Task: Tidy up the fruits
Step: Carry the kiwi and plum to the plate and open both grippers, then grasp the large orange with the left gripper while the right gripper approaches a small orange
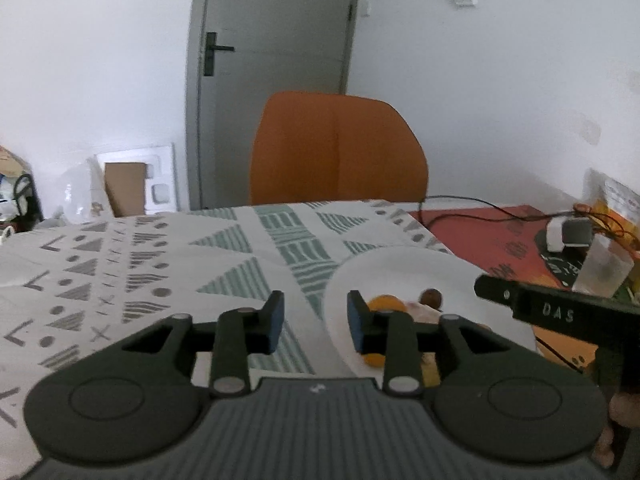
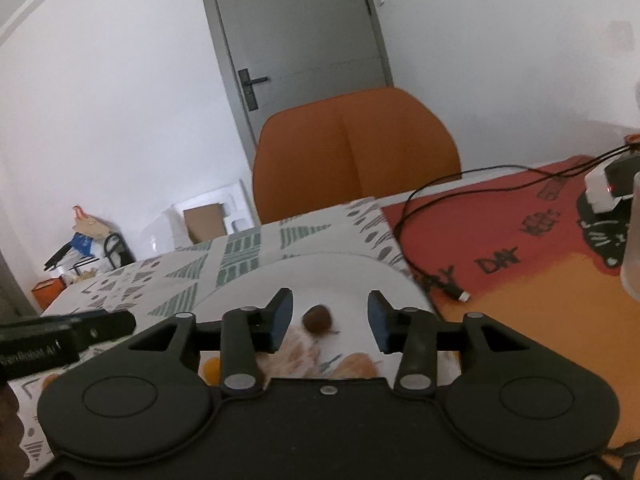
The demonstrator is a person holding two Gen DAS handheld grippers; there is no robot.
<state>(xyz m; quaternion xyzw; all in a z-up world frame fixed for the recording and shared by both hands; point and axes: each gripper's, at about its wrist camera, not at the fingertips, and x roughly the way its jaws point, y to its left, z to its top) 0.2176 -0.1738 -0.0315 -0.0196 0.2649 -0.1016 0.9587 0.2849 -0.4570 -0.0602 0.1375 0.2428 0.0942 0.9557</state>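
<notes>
A white plate (image 1: 400, 268) lies on the patterned tablecloth, also in the right wrist view (image 2: 332, 272). On it sit a small brown round fruit (image 1: 432, 297) (image 2: 317, 319), an orange fruit (image 1: 384, 304) (image 2: 211, 369) and a pale peach-coloured fruit (image 2: 300, 354). My left gripper (image 1: 316, 322) is open and empty, above the plate's left edge. My right gripper (image 2: 330, 320) is open and empty, above the plate with the brown fruit between its fingers' line of sight. The right gripper's body shows in the left wrist view (image 1: 556, 312).
An orange chair (image 1: 336, 148) stands behind the table's far edge. A red and orange mat (image 2: 520, 256) lies right of the cloth with a black cable (image 2: 432, 240) and a small white device (image 2: 604, 188). A frosted cup (image 1: 606, 264) stands at right.
</notes>
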